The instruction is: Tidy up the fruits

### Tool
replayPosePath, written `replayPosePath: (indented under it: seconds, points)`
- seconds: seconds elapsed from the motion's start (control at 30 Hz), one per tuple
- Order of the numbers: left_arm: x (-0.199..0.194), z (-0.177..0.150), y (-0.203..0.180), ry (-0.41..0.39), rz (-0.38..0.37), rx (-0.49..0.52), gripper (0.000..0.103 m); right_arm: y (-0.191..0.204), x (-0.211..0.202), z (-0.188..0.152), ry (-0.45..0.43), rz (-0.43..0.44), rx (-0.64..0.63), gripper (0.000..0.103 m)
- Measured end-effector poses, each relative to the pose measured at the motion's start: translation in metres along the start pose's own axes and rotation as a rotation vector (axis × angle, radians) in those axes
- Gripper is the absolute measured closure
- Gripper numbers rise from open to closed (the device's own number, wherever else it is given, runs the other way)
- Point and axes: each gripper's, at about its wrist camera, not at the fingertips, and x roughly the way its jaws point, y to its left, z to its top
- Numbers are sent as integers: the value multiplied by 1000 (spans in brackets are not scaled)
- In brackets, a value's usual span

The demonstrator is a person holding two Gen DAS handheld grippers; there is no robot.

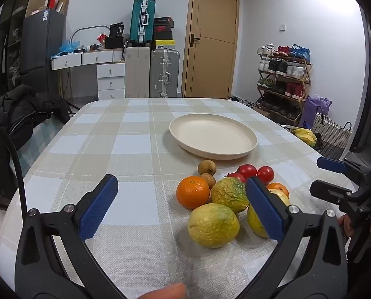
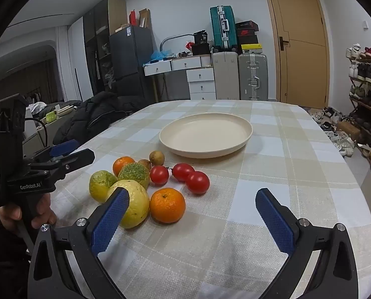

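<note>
A heap of fruit lies on the checked tablecloth: yellow-green passion fruits (image 1: 213, 225) (image 2: 133, 203), oranges (image 1: 192, 191) (image 2: 167, 204), three red tomatoes (image 1: 247, 170) (image 2: 197, 182) and small brown longans (image 1: 206, 167) (image 2: 157, 157). An empty cream plate (image 1: 212, 135) (image 2: 205, 134) sits beyond the heap. My left gripper (image 1: 181, 206) is open, above the table just before the fruit. My right gripper (image 2: 192, 214) is open, near the closest orange. Each gripper also shows in the other's view, the right (image 1: 335, 172) and the left (image 2: 68, 153).
The table (image 1: 135, 149) (image 2: 297, 174) has rounded far corners. A black jacket (image 1: 23, 114) lies on a chair at the left. A shoe rack (image 1: 285, 82) and baskets stand at the right. Suitcases and drawers line the back wall.
</note>
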Motion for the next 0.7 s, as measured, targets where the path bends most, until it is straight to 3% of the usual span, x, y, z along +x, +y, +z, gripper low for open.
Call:
replayPosePath:
  seconds: [0.7]
  points:
    - [1, 0, -1, -10, -5, -14, 1, 0, -3, 0, -2, 0, -7, 0]
